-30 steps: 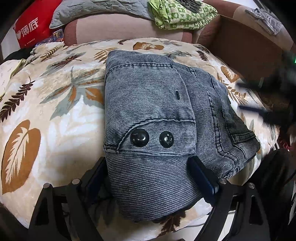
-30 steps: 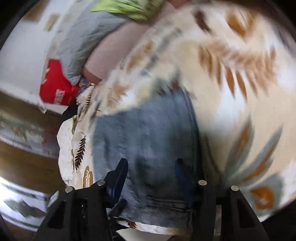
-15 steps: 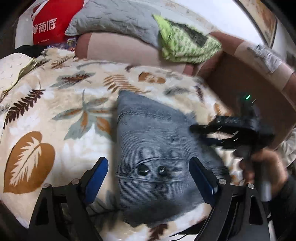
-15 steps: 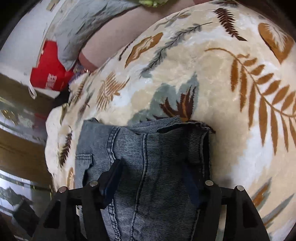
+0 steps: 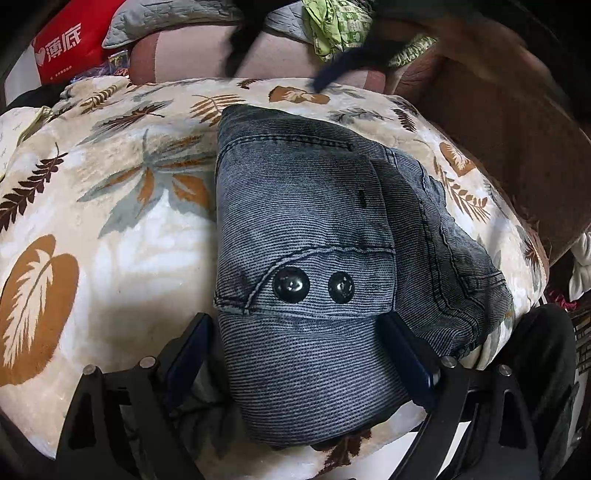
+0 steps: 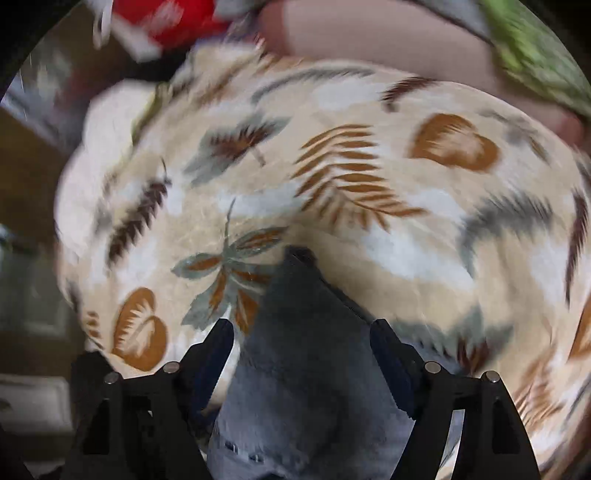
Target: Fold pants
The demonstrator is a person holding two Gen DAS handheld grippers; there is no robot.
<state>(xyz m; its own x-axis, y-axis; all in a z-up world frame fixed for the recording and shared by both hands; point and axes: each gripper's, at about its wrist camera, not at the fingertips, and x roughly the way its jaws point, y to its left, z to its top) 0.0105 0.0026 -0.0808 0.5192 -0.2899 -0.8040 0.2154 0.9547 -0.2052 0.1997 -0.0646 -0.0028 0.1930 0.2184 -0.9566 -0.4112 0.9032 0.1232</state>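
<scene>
The denim pants (image 5: 306,236) lie as a compact, squarish bundle on the leaf-print blanket (image 5: 110,221), the flap with two dark snap buttons (image 5: 291,285) uppermost and stitched seam layers stacked along the right edge, so the folding looks essentially done (what may remain is a squaring-up of that slightly splayed right side, or simply leaving the bundle be). The left tool (image 5: 295,354) points steeply down at the near end of the bundle with its jaws spread to either side of the rounded fold; the pads flank the cloth rather than pinch it. The right tool (image 6: 301,354), seen through heavy blur, has just been opening: its jaws stand wide with a dark corner of denim between them, not gripped. Folded laundry, including a green patterned cloth (image 5: 336,29), lies piled behind the blanket.
</scene>
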